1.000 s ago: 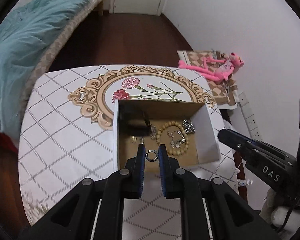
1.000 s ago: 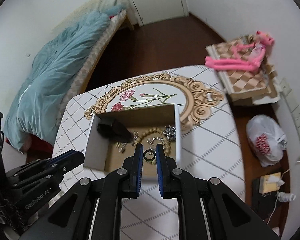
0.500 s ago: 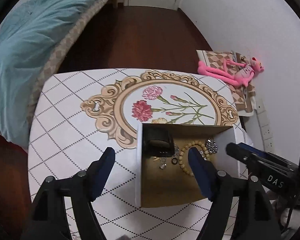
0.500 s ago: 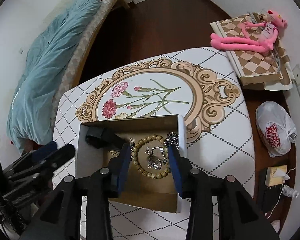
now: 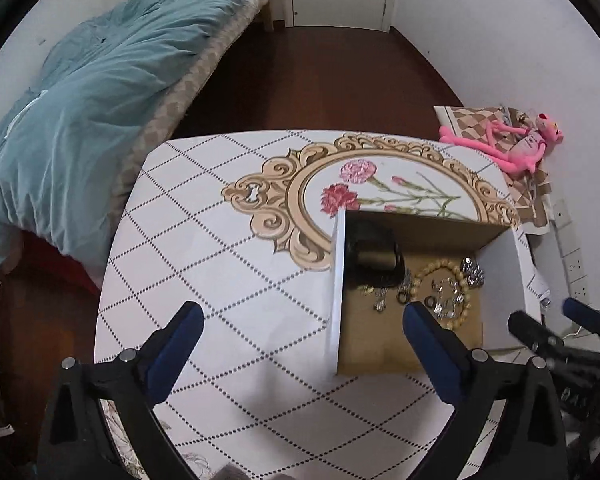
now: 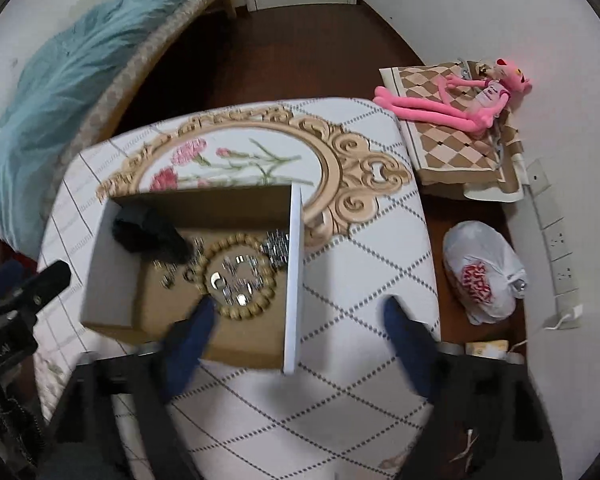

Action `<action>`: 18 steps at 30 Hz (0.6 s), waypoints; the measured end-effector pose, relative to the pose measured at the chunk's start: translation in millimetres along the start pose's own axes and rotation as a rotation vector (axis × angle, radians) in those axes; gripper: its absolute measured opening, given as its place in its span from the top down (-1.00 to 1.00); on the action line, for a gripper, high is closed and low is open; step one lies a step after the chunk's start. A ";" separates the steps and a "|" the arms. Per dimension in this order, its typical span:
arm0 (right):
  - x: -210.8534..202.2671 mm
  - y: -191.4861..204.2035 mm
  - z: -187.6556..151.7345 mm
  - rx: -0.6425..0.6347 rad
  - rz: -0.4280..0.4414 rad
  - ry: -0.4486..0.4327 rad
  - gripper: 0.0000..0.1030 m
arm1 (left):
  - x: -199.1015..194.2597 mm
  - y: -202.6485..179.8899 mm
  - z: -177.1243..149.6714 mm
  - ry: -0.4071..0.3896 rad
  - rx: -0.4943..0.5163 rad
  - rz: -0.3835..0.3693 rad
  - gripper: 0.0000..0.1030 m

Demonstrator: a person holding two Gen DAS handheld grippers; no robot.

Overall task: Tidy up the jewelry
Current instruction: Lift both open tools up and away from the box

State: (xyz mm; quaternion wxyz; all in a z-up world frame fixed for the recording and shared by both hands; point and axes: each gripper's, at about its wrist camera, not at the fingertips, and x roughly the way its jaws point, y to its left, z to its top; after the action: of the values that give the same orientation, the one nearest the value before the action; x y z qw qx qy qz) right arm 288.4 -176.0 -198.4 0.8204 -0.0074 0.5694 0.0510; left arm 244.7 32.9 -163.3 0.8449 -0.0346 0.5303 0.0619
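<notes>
Rings [image 5: 430, 303] now in box [image 5: 500, 276], table [image 5: 240, 280].

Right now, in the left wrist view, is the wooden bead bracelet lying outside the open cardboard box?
No, the wooden bead bracelet lies on the floor of the open cardboard box, among small metal pieces.

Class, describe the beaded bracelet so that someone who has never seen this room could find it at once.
Start at the white table printed with a gold flower frame; an open cardboard box sits on it. Inside lies the bracelet, a loop of round tan wooden beads. Unlike the small silver pieces and the black pouch beside it, it forms one big ring.
</notes>
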 end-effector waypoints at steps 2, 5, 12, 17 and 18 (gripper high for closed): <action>0.2 3.4 -7.7 -0.015 -0.024 -0.001 -0.92 | -0.8 -1.3 -6.9 0.001 0.001 0.011 -0.98; -2.7 7.3 -16.7 -0.029 -0.049 -0.008 -0.93 | -4.1 -3.8 -14.7 0.005 0.001 0.024 -0.98; -23.9 4.6 -30.2 -0.001 -0.046 -0.021 -0.93 | -30.6 -4.3 -24.9 -0.030 -0.009 0.033 -0.98; -57.9 3.8 -42.0 0.002 -0.050 -0.067 -0.93 | -62.2 -3.0 -34.4 -0.071 -0.006 0.034 -0.98; -64.9 4.2 -44.6 0.003 -0.050 -0.078 -0.93 | -71.2 -2.9 -37.2 -0.085 -0.006 0.036 -0.98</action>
State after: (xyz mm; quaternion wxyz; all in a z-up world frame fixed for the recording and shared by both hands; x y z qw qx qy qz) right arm 223.9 -179.9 -153.1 0.8431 -0.0186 0.5365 0.0298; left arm 181.3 20.6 -115.4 0.8653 -0.0251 0.4942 0.0802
